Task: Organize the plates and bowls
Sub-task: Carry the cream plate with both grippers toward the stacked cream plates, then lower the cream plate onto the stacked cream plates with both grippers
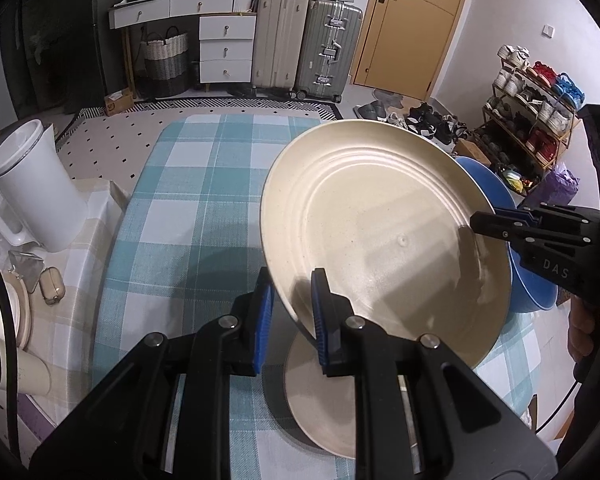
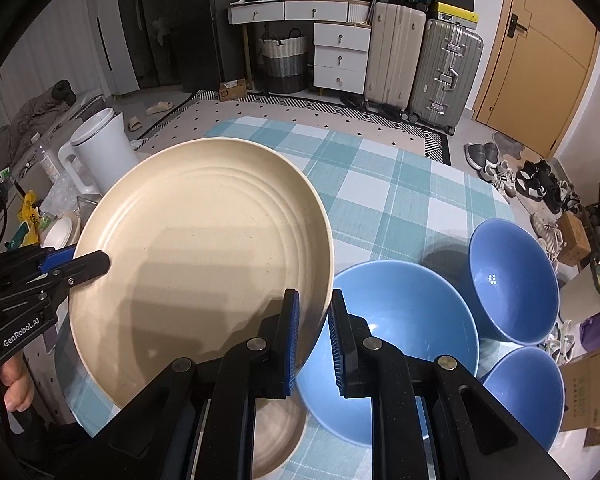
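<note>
Both grippers had hold of the same big cream plate (image 1: 384, 236), which was up off the table and tilted, not lying flat. The left gripper (image 1: 292, 320) had its blue-padded fingers pinched on the plate's near rim, one finger on the eating side and one behind it. The right gripper (image 2: 314, 336) was doing the same thing on the opposite edge, jaws closed over the rim, and in the left wrist view you could see its black fingers reaching in from the right side onto the plate. Directly under the lifted plate sat a second cream plate (image 1: 324, 400), flat on the teal and white checked tablecloth (image 1: 204, 200), only partly visible past the gripper bodies. To the right of the plates were three blue bowls, all upright on the cloth: a big bowl (image 2: 404, 344) just beside the raised plate's edge, a far bowl (image 2: 512, 280) behind it, and a near bowl (image 2: 524, 396) at the table's right edge. The three bowls sat close together, though I couldn't tell if they were actually touching. Off the left side of the table was a white kettle (image 1: 32, 188), and some suitcases (image 1: 308, 44) stood against the back wall.
</note>
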{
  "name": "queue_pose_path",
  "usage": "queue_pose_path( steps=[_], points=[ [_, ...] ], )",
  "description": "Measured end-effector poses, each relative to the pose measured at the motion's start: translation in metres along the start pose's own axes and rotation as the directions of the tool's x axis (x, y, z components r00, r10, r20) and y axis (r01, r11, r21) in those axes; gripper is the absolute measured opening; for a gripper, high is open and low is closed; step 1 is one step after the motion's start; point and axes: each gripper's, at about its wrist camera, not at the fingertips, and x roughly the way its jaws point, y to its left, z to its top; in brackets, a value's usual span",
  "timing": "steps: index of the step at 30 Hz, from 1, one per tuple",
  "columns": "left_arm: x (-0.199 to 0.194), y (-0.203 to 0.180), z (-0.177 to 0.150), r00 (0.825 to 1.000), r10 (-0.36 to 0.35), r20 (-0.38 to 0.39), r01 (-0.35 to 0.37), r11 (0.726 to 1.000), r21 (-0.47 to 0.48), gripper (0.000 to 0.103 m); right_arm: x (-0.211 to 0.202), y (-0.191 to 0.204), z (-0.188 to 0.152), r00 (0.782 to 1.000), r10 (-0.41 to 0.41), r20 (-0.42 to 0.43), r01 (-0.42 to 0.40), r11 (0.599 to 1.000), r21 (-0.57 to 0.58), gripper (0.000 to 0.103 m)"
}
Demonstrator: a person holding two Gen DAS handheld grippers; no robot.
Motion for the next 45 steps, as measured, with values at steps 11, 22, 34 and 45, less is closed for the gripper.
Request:
queue_pose_path(
  steps=[11,22,34,45],
  points=[
    [-0.007,0.002,-0.013,1.0,-0.016,-0.006,0.016,1.0,0.01,0.014,-0.01,0.005,-0.016,1.0,0.018,0.015,-0.018,1.0,0.009,0.015],
    [-0.013,-0.002,-0.025,1.0,-0.019,-0.015,0.02,0.999,0.03,0.014,-0.017,0.011,-0.036,0.999,0.027,0.017,-0.027,0.999,0.018,0.015],
    [-0.011,0.002,-0.05,0.999,-0.014,-0.039,0.016,0.999,0.041,0.015,-0.019,0.019,-0.062,0.998,0.054,0.024,-0.055,0.997,0.049,0.015],
    [-0.006,0.008,-0.068,0.999,0.01,-0.046,-0.007,0.999,0.05,0.015,-0.016,0.026,-0.08,0.997,0.072,0.029,-0.073,0.995,0.063,0.015]
  ],
)
